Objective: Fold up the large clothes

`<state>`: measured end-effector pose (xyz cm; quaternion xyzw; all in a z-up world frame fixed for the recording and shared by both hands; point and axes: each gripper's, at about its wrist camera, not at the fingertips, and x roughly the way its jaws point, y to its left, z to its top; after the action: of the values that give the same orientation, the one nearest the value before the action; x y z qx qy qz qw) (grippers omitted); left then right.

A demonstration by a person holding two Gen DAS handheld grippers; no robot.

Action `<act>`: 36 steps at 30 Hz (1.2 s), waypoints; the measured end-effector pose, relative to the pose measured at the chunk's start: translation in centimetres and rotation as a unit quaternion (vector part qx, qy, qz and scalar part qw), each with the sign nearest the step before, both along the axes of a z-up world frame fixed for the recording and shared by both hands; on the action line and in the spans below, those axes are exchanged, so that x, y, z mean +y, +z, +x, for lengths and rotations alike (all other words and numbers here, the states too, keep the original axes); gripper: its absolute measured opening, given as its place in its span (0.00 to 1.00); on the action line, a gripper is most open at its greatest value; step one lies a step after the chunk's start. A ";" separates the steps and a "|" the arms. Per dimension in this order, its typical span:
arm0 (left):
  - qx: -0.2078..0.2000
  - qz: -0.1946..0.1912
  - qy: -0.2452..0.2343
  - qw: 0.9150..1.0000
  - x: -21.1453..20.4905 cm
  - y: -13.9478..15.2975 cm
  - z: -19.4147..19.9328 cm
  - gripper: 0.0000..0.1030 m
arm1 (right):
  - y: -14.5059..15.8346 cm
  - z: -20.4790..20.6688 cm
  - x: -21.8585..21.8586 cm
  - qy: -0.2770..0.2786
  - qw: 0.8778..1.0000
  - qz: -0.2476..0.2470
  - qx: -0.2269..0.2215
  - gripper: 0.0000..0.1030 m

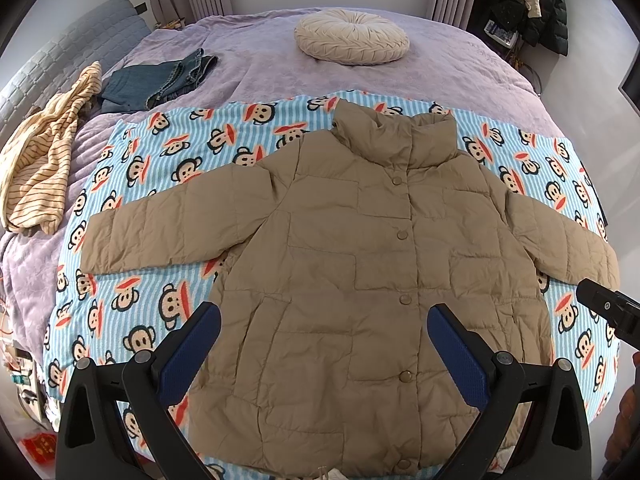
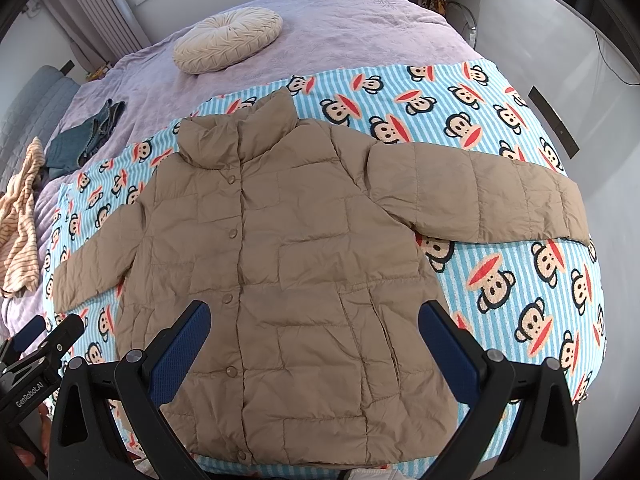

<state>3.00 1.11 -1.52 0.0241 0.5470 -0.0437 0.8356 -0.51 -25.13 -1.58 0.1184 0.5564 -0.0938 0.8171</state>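
Observation:
A tan quilted puffer jacket (image 1: 360,248) lies flat, front up and snapped shut, with both sleeves spread out, on a blue striped monkey-print blanket (image 1: 168,160). It also shows in the right wrist view (image 2: 288,248). My left gripper (image 1: 324,320) is open and empty, hovering above the jacket's lower front. My right gripper (image 2: 314,316) is open and empty above the jacket's lower right side. The right gripper's body shows at the edge of the left wrist view (image 1: 608,308); the left gripper's body shows in the right wrist view (image 2: 40,360).
The blanket (image 2: 500,272) lies on a bed with a purple cover (image 1: 256,64). A round cream cushion (image 1: 352,36) sits at the far side. Folded jeans (image 1: 156,84) and a striped yellow garment (image 1: 44,156) lie at the far left. Coats (image 1: 532,0) hang at the back right.

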 end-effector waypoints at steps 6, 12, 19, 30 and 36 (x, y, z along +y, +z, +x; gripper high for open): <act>0.000 -0.002 -0.001 1.000 0.0 0.1 0.0 1.00 | 0.0 0.0 0.0 0.000 1.000 0.001 0.001 1.00; 0.005 -0.020 0.000 1.000 0.8 0.2 0.2 1.00 | -0.4 -0.1 -0.2 -0.004 1.000 0.010 0.013 1.00; 0.022 -0.077 0.035 0.996 5.3 -2.0 0.8 1.00 | -1.2 -0.2 1.1 0.006 0.999 0.023 0.026 1.00; 0.021 -0.122 0.149 0.981 18.4 -11.0 4.0 1.00 | -8.5 2.5 9.0 0.053 0.995 0.066 0.051 1.00; 0.006 -0.161 0.217 0.963 27.0 -17.3 6.6 1.00 | -14.6 4.4 14.6 0.104 0.985 0.088 0.109 1.00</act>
<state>9.63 28.14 -18.87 -0.2300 0.5297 0.0510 0.8148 3.88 -10.49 -16.22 0.1207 0.6574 0.0286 0.7433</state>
